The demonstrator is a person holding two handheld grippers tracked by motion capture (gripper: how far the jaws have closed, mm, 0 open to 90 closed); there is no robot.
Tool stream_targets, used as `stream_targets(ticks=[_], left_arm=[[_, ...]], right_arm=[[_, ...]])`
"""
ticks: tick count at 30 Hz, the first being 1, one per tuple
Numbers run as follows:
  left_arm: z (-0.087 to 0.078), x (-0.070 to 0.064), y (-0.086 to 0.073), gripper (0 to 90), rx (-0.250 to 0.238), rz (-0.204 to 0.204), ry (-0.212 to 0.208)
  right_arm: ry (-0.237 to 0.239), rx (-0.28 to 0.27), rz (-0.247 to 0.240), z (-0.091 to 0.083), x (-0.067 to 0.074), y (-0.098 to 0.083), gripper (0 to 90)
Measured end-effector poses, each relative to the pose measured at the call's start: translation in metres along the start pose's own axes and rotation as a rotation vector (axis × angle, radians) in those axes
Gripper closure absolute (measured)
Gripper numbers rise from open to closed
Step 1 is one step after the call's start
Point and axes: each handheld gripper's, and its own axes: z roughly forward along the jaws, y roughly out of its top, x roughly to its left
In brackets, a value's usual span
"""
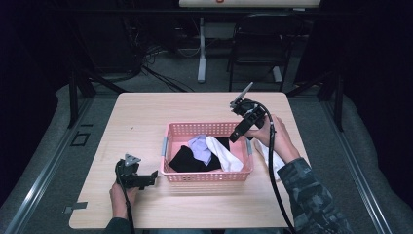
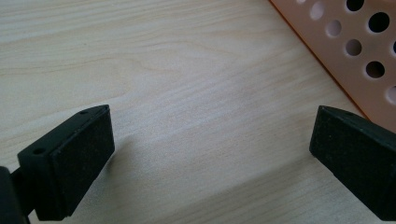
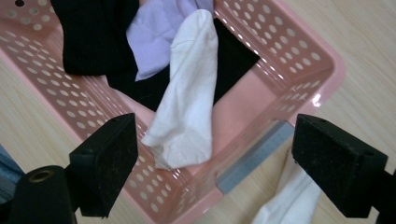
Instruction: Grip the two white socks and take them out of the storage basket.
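Lettering is almost wholly lacking: an orange mark on the white board [image 1: 249,2] at the far edge of the high view is cut off and cannot be read, and nothing on the counter carries a label. A pink perforated basket [image 1: 208,177] sits right of the middle of the pale wood counter [image 1: 141,117], with bare wood all around it, broadest on the left and far sides. Inside lie a black sock [image 1: 186,160], a lilac sock [image 1: 199,147] and a white sock [image 3: 187,100] draped over the black one, its toe near the basket's right wall beside the grey handle [image 3: 254,161]. A second white sock [image 1: 271,158] lies on the counter just outside that right wall, partly under the person's right hand. The right tool [image 1: 240,132] hangs over the basket's right rim, jaws wide apart with nothing between them; in the right gripper view they frame the white sock and the handle. The left tool [image 1: 151,178] rests low near the counter's front left, close to the basket's front left corner, jaws also spread and empty over bare wood. Beyond the counter the dim room shows a grey floor, a black chair [image 1: 255,44], a white table leg and loose cables.
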Motion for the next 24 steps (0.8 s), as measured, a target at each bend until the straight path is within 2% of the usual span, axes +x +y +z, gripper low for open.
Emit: stream_targets(ticks=[15, 24], left_arm=[[0.000, 0.000, 0.000, 0.0, 0.000, -0.005, 0.001], [0.000, 0.000, 0.000, 0.0, 0.000, -0.007, -0.001]], right_arm=[[0.030, 0.053, -0.031, 0.032, 0.015, 0.022, 13.2], [0.050, 0.084, -0.017, 0.058, 0.020, 0.026, 12.7]])
